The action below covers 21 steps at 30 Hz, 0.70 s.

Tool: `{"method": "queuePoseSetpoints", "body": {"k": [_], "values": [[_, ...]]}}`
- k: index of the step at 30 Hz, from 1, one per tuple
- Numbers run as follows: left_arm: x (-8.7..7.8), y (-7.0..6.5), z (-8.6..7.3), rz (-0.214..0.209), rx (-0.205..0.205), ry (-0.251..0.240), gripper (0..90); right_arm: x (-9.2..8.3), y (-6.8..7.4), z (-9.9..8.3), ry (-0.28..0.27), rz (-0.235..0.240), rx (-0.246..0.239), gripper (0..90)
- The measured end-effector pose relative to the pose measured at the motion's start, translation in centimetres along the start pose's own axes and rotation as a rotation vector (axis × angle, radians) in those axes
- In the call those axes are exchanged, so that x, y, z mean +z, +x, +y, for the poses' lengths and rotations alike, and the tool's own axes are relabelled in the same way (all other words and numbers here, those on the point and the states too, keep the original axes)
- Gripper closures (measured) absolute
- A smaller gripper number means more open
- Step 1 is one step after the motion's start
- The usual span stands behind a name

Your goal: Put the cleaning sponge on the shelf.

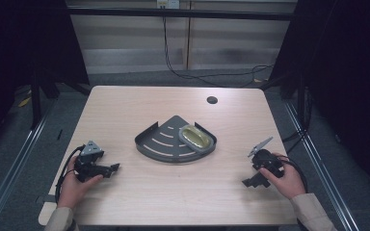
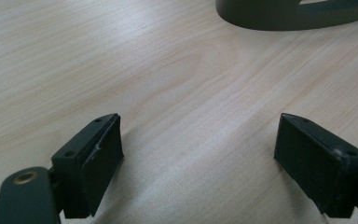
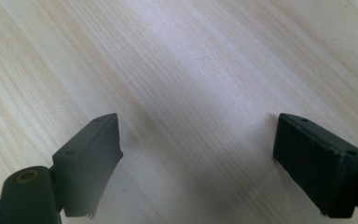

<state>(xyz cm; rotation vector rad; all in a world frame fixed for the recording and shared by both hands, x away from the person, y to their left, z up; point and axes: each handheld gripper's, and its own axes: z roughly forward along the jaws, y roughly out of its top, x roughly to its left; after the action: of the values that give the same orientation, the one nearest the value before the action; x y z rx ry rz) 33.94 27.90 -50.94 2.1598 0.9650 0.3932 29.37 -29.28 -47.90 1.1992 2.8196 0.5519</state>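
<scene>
The table [image 1: 139, 192] is pale wood with a fine straight grain. The corner tray [image 1: 156, 144] is dark grey with lighter curved slots, holding a yellow-green soap [image 1: 195, 137]. Both grippers' jaws are black.

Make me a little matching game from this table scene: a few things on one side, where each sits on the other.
Things:
1. left claw
2. right claw
3. yellow object
4. dark corner tray
5. round hole

Places:
a. middle of the table
b. near left edge, open
c. inside the tray, right part
d. near right edge, open
e. far side of the tabletop

Pairs: 1-b, 2-d, 3-c, 4-a, 5-e
</scene>
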Motion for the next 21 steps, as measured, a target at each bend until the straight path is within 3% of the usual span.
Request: {"method": "queuePoseSetpoints", "body": {"k": [8, 11, 12, 13, 21], "values": [[0.0, 0.0, 0.0, 0.001, 0.003, 0.002, 14.7, 0.1, 0.4, -1.3, -0.090, -0.025, -0.018, 12.5], [0.0, 0.0, 0.0, 0.002, 0.004, 0.002, 14.7, 0.4, 0.6, -2.2, -0.156, -0.065, -0.043, 10.8], [0.0, 0.0, 0.0, 0.002, 0.004, 0.002, 14.7, 0.4, 0.6, -2.2, -0.156, -0.065, -0.043, 10.8], [0.0, 0.0, 0.0, 0.002, 0.004, 0.003, 14.7, 0.5, 0.5, -2.6, -0.195, -0.062, -0.047, 10.7], [-0.1, 0.0, 0.0, 0.001, 0.005, 0.003, 14.7, 0.7, 0.6, -3.4, -0.265, -0.067, -0.038, 10.1]]}}
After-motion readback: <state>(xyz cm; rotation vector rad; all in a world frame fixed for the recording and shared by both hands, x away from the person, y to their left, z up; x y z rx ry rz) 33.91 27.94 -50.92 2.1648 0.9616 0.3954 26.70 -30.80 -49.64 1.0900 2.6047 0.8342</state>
